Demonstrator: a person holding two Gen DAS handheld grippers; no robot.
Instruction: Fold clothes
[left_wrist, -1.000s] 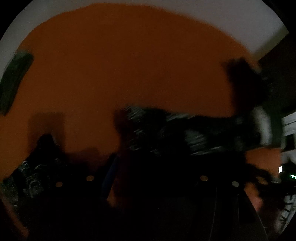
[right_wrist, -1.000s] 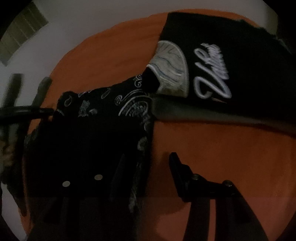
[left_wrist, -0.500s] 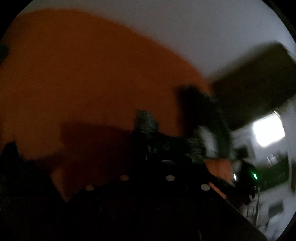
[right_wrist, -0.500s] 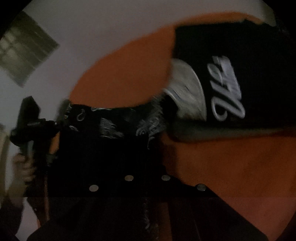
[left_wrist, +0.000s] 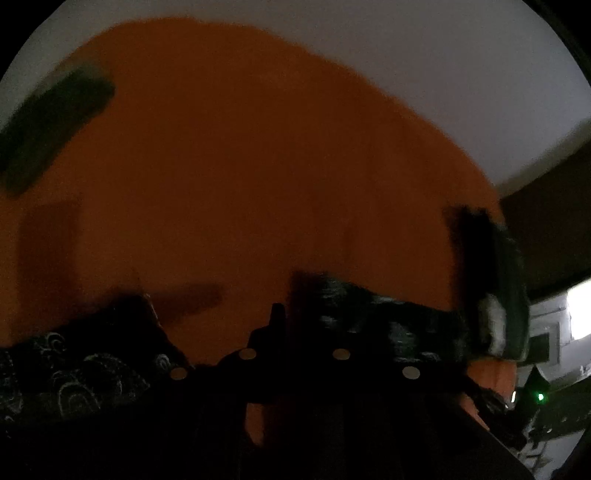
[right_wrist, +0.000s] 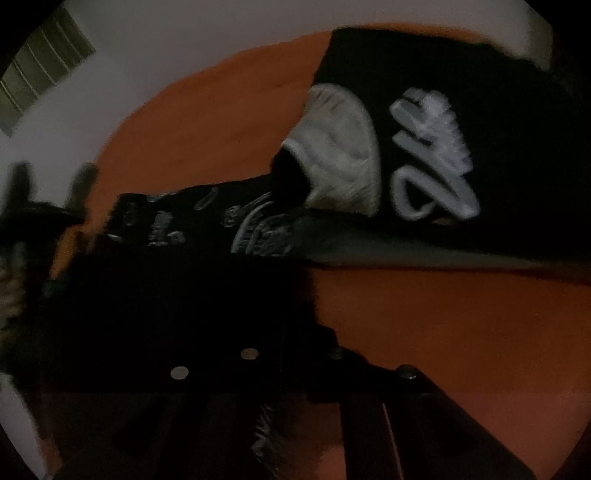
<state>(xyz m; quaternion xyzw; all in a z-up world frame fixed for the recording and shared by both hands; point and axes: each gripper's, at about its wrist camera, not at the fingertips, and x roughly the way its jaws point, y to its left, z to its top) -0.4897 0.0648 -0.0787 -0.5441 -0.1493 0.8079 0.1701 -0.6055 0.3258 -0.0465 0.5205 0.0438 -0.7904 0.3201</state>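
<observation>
A black cloth with pale paisley print (right_wrist: 221, 225) lies stretched over the orange surface (right_wrist: 443, 332). My right gripper (right_wrist: 295, 321) is buried in its dark near edge. The jaws stand close together with cloth pinched between them, and they are easing open a little. The left wrist view shows the same print (left_wrist: 369, 317) bunched at my left gripper (left_wrist: 295, 314). Its jaws are also nearly together on the cloth and opening slightly. A further fold (left_wrist: 74, 369) hangs at the lower left. A black hoodie with white script (right_wrist: 443, 155) and a pale hood lining (right_wrist: 340, 162) lies beyond.
A dark green object (left_wrist: 51, 129) lies at the far left of the orange surface (left_wrist: 258, 166). Pale floor (left_wrist: 443, 74) surrounds it. A slatted grille (right_wrist: 44, 66) shows at the upper left. A person's hand (right_wrist: 9, 291) holds the blurred left gripper (right_wrist: 22, 221).
Both pairs of jaws stood open a second ago and have since closed on the patterned cloth. The left view swung sideways and back, and the cloth's edge rose off the orange surface.
</observation>
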